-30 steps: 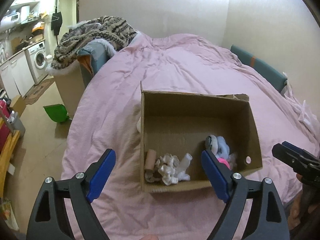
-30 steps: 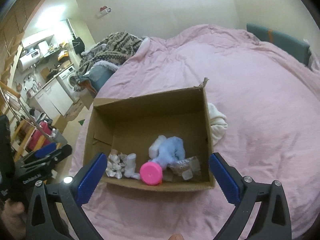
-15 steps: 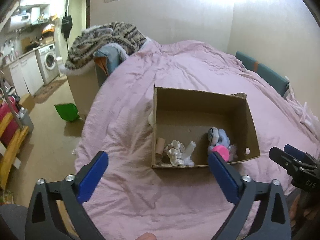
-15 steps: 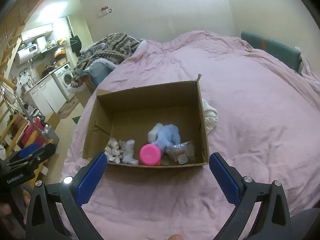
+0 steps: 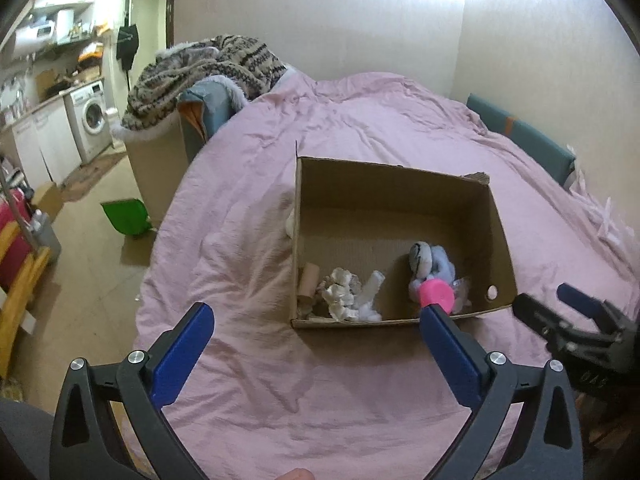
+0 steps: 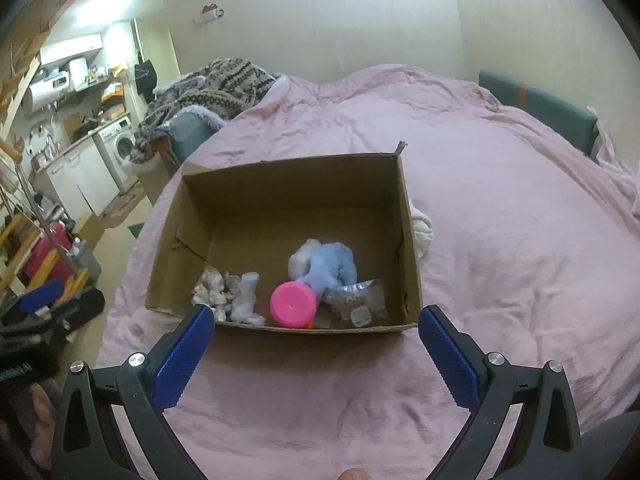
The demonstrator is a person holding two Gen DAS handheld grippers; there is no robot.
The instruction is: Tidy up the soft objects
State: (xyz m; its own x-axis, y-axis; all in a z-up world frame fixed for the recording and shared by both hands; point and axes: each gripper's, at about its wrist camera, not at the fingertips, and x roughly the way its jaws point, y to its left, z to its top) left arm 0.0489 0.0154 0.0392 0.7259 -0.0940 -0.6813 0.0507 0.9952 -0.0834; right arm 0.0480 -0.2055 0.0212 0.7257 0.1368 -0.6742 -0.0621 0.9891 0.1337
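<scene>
Ahead, cardboard box [image 6: 408, 240] of soft toys [image 6: 326, 266] beyond both grippers' spread, empty fingers [image 6: 180, 354], on pink bedspread [image 6: 520, 240].

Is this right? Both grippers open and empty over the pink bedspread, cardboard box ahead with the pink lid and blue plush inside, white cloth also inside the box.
Not quite. The white cloth lies outside the cardboard box, on the pink bedspread against its side wall; the right wrist view shows it. The rest holds: left gripper and right gripper open and empty, pink lid and blue plush inside.
</scene>
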